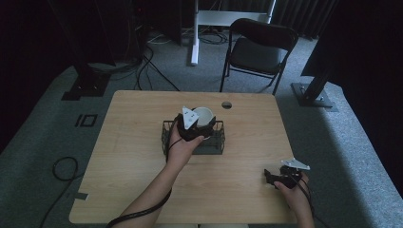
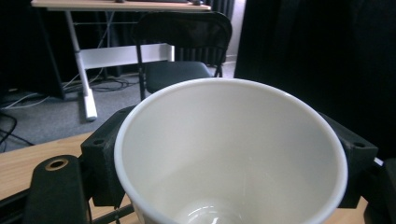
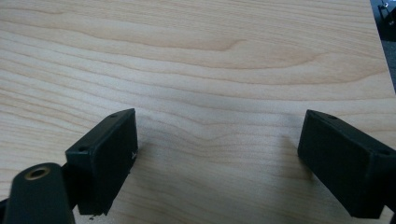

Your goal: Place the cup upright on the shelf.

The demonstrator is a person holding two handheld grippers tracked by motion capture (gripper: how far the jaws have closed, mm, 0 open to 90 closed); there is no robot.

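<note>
Nearest to the person, at the right front corner of the pale wooden table (image 1: pixel 142 142), the right gripper (image 1: pixel 270 176) lies low over the boards, its black body cupped in the right hand (image 1: pixel 294 192) and its grey three-cornered plate on top. Its jaws stand wide apart with nothing but wood grain between them, so this gripper is idle and takes no part in the work for now.

Farther in, at the middle of the table, the left forearm reaches forward from the near edge, the cable trailing down along it. The left hand (image 1: pixel 183 145) wraps the left gripper (image 1: pixel 202 119) from below and holds it above the black wire-mesh basket (image 1: pixel 216 142), pointing away from the person. Its jaws are clamped on the white paper cup (image 2: pixel 233 154), which sits upright between them, mouth open and empty inside.

So the cup is picked up and carried, and it hangs over the far side of the basket; I judge that what remains is to lower it into the basket, or lift it clear of it, and let go. Which of the two is meant I cannot tell.

Beyond the table stands a black folding chair (image 1: pixel 259 50).
</note>
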